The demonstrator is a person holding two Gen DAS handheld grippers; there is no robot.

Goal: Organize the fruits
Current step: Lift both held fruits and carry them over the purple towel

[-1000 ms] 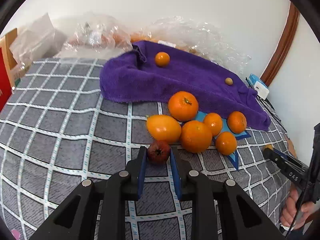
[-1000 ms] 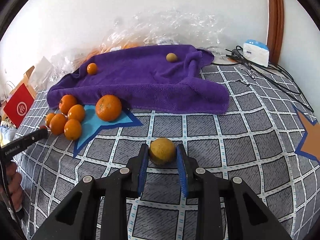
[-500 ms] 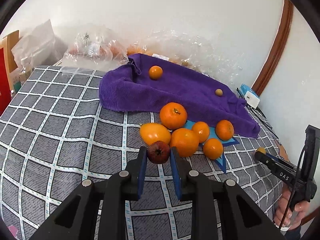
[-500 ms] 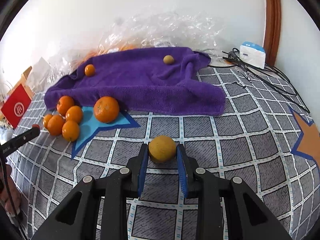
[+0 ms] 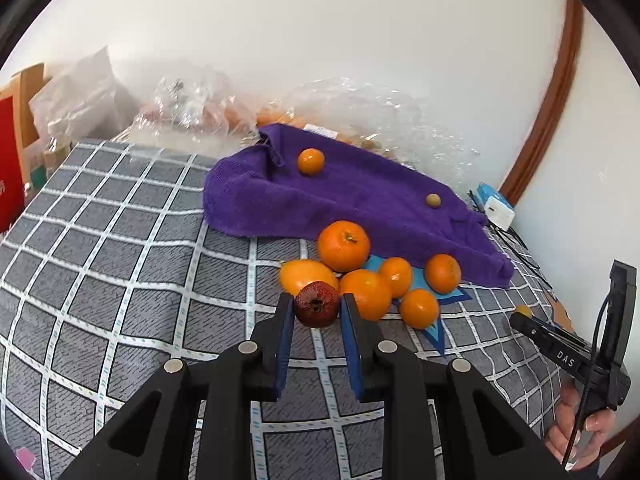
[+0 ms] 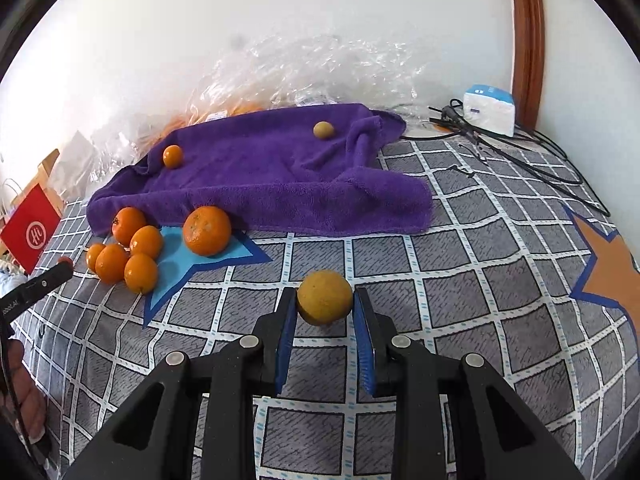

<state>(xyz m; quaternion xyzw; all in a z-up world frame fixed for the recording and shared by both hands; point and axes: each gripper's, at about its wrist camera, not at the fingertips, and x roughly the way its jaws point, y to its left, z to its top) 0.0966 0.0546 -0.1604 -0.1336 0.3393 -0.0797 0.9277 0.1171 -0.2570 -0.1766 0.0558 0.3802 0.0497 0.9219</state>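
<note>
My left gripper [image 5: 316,312] is shut on a small dark red fruit [image 5: 317,305] and holds it above the checked cloth, just in front of a pile of oranges [image 5: 368,276] on a blue star patch [image 5: 436,330]. My right gripper [image 6: 325,304] is shut on a dull yellow round fruit [image 6: 325,297], held above the cloth right of the blue star [image 6: 188,268]. The orange pile [image 6: 132,248] lies at its left. A small orange [image 6: 173,156] and a small tan fruit [image 6: 323,129] rest on the purple towel [image 6: 272,176].
Clear plastic bags [image 6: 304,76] with fruit lie along the wall behind the towel. A white box [image 6: 490,109] and black cables [image 6: 520,156] sit at the back right. An orange star patch [image 6: 612,264] is at the right. A red bag [image 6: 30,232] stands at the left edge.
Both grippers have risen and drawn back from the cloth with their fruits still held; the pile and towel look farther away in both views.
</note>
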